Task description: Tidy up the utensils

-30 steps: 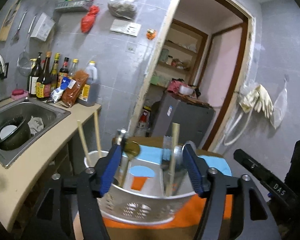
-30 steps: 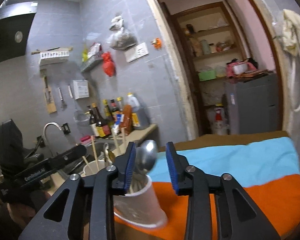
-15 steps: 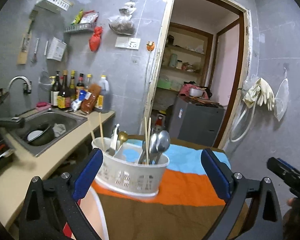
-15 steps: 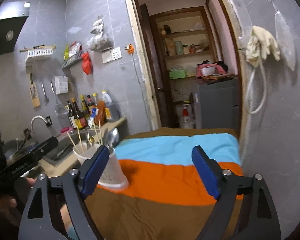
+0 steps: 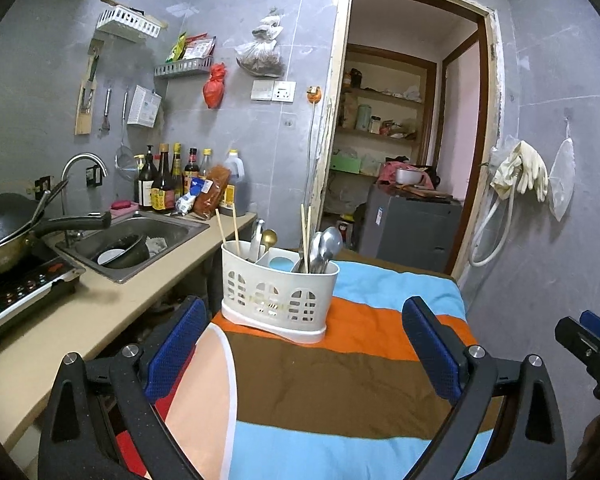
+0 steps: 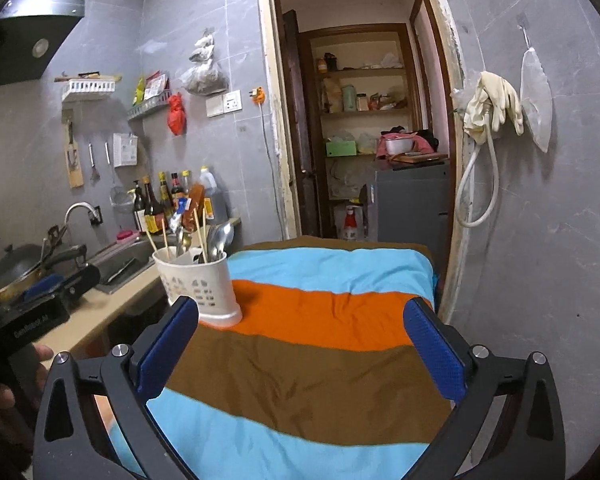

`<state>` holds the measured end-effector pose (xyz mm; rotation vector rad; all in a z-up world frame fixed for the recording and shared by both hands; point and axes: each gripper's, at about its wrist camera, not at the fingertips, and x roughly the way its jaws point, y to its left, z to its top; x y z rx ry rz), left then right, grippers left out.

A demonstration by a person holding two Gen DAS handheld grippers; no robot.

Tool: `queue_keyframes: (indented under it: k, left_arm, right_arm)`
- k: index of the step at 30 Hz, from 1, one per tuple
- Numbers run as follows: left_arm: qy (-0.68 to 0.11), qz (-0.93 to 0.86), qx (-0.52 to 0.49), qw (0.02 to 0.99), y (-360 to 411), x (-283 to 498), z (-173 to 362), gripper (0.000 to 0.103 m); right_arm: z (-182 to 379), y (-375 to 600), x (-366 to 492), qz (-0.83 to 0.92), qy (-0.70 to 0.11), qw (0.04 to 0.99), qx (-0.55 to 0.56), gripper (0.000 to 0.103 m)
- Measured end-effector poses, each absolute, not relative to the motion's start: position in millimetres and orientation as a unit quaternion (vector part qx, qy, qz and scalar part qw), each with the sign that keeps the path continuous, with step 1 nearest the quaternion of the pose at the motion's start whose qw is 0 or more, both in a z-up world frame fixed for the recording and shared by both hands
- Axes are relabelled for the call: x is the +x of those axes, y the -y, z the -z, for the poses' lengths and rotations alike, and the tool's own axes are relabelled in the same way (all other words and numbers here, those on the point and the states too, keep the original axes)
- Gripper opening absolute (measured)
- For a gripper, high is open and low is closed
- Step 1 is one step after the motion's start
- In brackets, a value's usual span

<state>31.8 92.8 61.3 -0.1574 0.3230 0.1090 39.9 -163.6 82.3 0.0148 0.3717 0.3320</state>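
Observation:
A white perforated utensil caddy (image 5: 278, 290) stands on the striped cloth (image 5: 340, 380) at its far left edge. It holds steel spoons (image 5: 326, 246), a gold spoon (image 5: 269, 237) and wooden chopsticks (image 5: 305, 236). The caddy also shows in the right wrist view (image 6: 198, 284). My left gripper (image 5: 302, 350) is open and empty, well back from the caddy. My right gripper (image 6: 300, 354) is open and empty over the cloth (image 6: 320, 360), to the caddy's right.
A counter (image 5: 80, 320) runs along the left with a sink (image 5: 132, 244), a wok (image 5: 4, 236) on an induction hob, and sauce bottles (image 5: 172, 180). A pink board (image 5: 204, 400) lies on the cloth's near left. An open doorway (image 5: 400, 160) is behind.
Both grippers have opened wide and pulled back from the caddy. The right gripper has let go of the steel spoon, which now stands in the caddy.

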Motion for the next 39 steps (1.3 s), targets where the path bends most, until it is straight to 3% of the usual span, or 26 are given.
queue_keyframes:
  k: [39]
  left_arm:
    - [-0.173, -0.045, -0.070, 0.981, -81, 13, -52, 0.096]
  right_arm:
    - [-68, 169, 26, -0.165, -0.204, 0.965, -0.006, 0.103]
